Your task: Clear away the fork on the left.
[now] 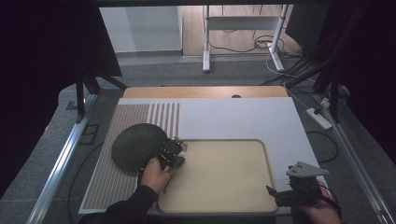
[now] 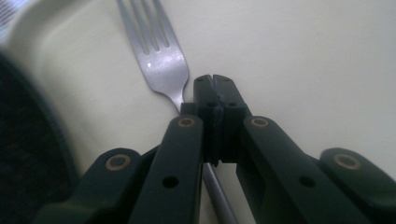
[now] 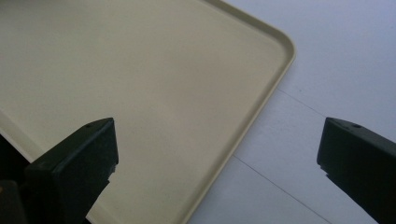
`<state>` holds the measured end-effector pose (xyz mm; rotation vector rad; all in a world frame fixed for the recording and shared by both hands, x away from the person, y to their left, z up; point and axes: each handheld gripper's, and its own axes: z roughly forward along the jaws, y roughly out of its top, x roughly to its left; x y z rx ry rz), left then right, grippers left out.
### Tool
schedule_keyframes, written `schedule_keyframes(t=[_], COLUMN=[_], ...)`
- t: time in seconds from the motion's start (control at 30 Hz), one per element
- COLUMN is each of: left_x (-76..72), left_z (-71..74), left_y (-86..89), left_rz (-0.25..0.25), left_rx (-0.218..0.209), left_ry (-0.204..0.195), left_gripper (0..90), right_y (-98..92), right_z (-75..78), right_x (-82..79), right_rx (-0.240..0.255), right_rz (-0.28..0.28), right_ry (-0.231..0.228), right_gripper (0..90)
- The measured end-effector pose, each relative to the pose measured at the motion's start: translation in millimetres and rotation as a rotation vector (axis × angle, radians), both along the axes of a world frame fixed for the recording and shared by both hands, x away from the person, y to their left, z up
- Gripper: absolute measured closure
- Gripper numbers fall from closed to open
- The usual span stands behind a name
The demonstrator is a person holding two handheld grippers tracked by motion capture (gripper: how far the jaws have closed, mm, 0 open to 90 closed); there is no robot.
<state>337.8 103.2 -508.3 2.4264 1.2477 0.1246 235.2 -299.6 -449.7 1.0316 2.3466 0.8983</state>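
A steel fork (image 2: pixel 159 56) lies on the cream tray (image 2: pixel 303 60) with its tines pointing toward the tray's far left corner. My left gripper (image 2: pixel 215 81) is shut on the fork's neck, and the handle runs back beneath the jaws. From the high view, the left gripper (image 1: pixel 175 151) sits at the tray's (image 1: pixel 224 186) far left corner, beside a dark round plate (image 1: pixel 135 145). My right gripper (image 1: pixel 280 195) hovers by the tray's front right corner. It (image 3: pixel 217 140) is wide open with nothing between its jaws, above the tray's (image 3: pixel 140 84) rim.
The tray rests on a white mat (image 1: pixel 233 119) whose left part is striped (image 1: pixel 123 126). The dark plate's edge (image 2: pixel 28 154) lies close on the left of the fork. Bare white surface (image 3: pixel 327 70) lies beyond the tray's right edge. A wooden table edge (image 1: pixel 205 91) runs along the back.
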Motion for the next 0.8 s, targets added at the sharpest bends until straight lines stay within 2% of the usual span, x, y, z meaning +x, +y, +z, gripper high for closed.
schedule_keyframes(t=[0.2, 0.33, 0.4, 0.53, 0.57, 0.6, 0.67, 0.8], left_x=[2.4, 3.2, 2.5, 1.6, 1.9, 2.0, 1.7, 0.9], left_z=[-0.3, -0.1, 1.9, 7.4, 8.2, 8.8, 9.4, 10.4], left_y=[12.8, 15.1, 15.8, 19.2, 20.1, 21.0, 23.6, 29.7], left_rz=[0.046, 0.043, 0.037, 0.026, 0.026, 0.023, 0.016, 0.004], left_rx=[-0.008, -0.026, -0.03, -0.061, -0.063, -0.064, -0.065, -0.102], left_ry=[0.015, 0.02, 0.004, -0.025, -0.027, -0.03, -0.044, -0.065], left_gripper=[88.8, 85.2, 81.5, 66.7, 54.0, 54.0, 44.8, 29.5], right_y=[0.2, 0.2, 0.2, -0.1, 0.0, 0.0, 0.1, 0.1], right_z=[0.0, 0.1, 0.1, 0.0, 0.1, 0.1, 0.1, 0.1], right_x=[-0.1, -0.3, -0.4, -0.2, -0.4, -0.4, -0.4, -0.4], right_rx=[0.0, -0.003, -0.002, 0.001, 0.001, 0.001, 0.0, 0.001], right_rz=[0.002, 0.003, 0.002, 0.002, 0.003, 0.003, 0.003, 0.003], right_ry=[0.001, 0.0, 0.0, -0.001, -0.001, -0.001, 0.0, 0.001], right_gripper=[0.0, 0.0, 0.0, 0.0, 0.0, 0.0, 0.0, 0.0])
